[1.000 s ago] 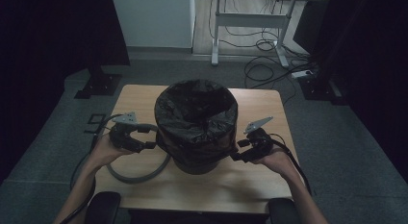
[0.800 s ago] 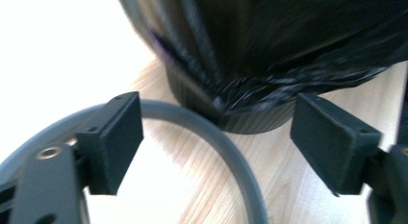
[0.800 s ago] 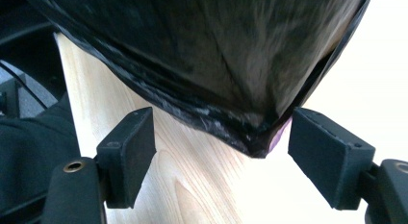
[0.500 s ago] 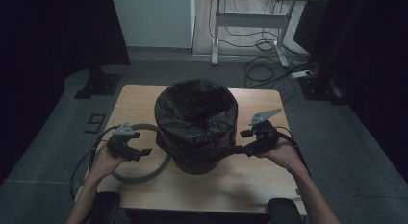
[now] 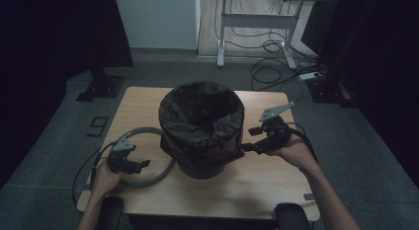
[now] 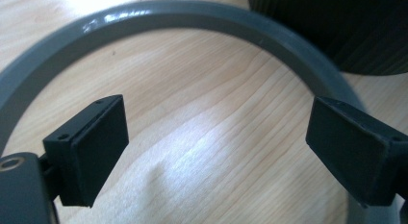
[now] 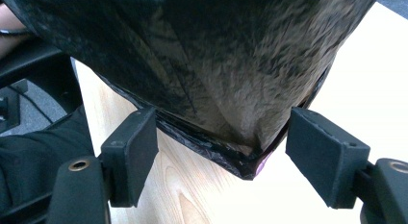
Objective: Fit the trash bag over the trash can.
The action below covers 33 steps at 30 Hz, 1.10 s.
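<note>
A light wooden table (image 5: 276,185) stands on a grey carpeted floor (image 5: 356,156). Its grain shows close up in the left tool view (image 6: 202,152). Beyond the table's far edge, a white desk (image 5: 223,30) stands against a pale wall (image 5: 158,20), with dark cables (image 5: 269,67) tangled on the floor beneath it and a power strip (image 5: 312,75) lying off toward the far right corner. Black curtains hang at the left (image 5: 49,37) and right (image 5: 385,67). A black stand base (image 5: 101,87) sits beyond the far left corner, and a "9" mark (image 5: 98,125) lies on the floor beside the table's left edge. Two dark armrests (image 5: 108,212) (image 5: 291,215) sit at the near edge.
</note>
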{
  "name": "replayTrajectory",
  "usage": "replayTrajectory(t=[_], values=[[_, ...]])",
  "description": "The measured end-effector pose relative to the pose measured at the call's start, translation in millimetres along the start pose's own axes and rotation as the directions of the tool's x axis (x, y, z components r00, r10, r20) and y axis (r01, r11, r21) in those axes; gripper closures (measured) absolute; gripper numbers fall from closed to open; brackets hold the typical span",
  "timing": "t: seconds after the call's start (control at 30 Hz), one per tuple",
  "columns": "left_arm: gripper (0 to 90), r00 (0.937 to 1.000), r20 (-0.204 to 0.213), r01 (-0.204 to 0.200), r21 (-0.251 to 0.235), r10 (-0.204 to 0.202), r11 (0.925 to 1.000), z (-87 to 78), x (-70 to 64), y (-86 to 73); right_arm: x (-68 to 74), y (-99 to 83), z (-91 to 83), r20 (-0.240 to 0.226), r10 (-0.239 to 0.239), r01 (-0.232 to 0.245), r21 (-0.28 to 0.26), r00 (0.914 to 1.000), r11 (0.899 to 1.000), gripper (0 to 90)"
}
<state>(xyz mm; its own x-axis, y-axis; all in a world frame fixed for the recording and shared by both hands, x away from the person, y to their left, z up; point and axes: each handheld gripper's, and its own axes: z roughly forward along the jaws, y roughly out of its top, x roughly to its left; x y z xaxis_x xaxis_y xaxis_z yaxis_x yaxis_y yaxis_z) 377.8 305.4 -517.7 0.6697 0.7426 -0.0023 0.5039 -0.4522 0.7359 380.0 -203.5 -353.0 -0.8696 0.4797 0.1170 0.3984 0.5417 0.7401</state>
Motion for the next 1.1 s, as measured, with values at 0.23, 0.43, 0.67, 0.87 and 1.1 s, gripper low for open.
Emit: replayTrajectory(t=[0.23, 0.43, 0.67, 0.87, 1.1], values=[[6.4, 0.9995, -0.03, 0.006, 0.022, -0.006, 0.9997, 10.3, 7.0, -14.0, 2.8, 14.0, -12.5, -0.002, -0.008, 0.008, -0.007, 1.0, 1.0, 27.2], [3.2, 0.9994, -0.034, 0.002, 0.056, -0.001, 0.9985, 18.7, 6.7, -19.1, 6.4, 31.1, -26.6, -0.006, -0.017, 0.017, -0.017, 0.9998, 1.0, 28.7], [2.4, 0.9989, -0.041, 0.026, 0.09, -0.022, 0.9956, 21.6, 7.8, -20.0, 10.0, 51.9, -38.8, -0.024, -0.027, 0.027, -0.036, 0.9993, 0.999, 30.0], [1.9, 0.9982, -0.039, 0.048, 0.096, -0.045, 0.9943, 22.0, 8.7, -20.0, 9.3, 75.1, -37.4, -0.022, -0.036, 0.035, -0.047, 0.9991, 0.998, 30.3], [1.9, 0.9981, -0.04, 0.049, 0.096, -0.046, 0.9942, 21.9, 8.6, -20.1, 9.7, 106.1, -19.4, -0.017, -0.057, 0.056, -0.035, 0.9983, 0.998, 30.5]])
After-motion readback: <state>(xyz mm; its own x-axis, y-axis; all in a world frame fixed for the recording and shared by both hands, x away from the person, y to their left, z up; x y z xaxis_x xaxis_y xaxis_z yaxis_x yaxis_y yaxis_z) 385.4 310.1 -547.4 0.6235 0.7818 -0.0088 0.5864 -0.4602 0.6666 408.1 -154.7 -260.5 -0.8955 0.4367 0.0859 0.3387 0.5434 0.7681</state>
